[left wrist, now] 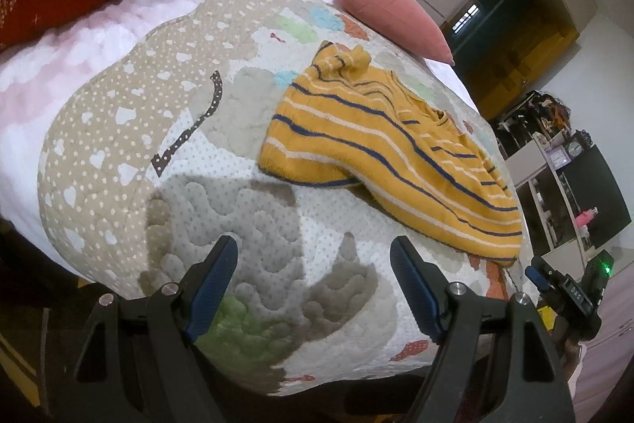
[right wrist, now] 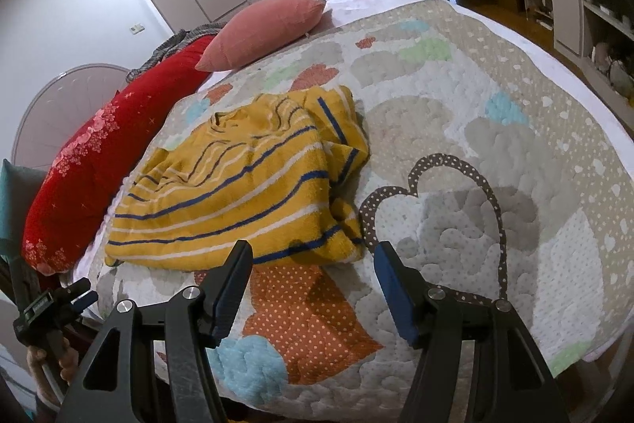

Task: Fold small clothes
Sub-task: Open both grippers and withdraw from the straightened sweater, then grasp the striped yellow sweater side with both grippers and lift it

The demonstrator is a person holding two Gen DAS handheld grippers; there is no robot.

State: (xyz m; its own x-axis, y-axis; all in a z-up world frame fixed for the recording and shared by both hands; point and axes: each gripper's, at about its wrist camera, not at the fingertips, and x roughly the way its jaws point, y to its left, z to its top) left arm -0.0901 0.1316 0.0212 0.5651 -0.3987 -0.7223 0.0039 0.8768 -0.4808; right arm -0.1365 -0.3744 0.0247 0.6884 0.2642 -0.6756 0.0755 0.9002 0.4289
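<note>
yellow knitted sweater with blue and white stripes [right wrist: 237, 185] lies crumpled on quilted bed cover [right wrist: 495, 113], folding not started; left gripper [left wrist: 313, 280] and right gripper [right wrist: 313, 280] both wide open, holding nothing.

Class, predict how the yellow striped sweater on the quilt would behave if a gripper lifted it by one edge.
The yellow striped sweater already lies rumpled, so it would probably droop and unfold. Its fuzzy knit looks easy to grip. On the soft quilt, pushing would likely bunch it.

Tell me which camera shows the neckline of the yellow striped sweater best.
The right wrist view shows it best: the yellow striped sweater lies crumpled on the quilt, with the neckline facing the camera at its far end. In the left wrist view the neckline shows only as a small opening, seen edge-on.
</note>
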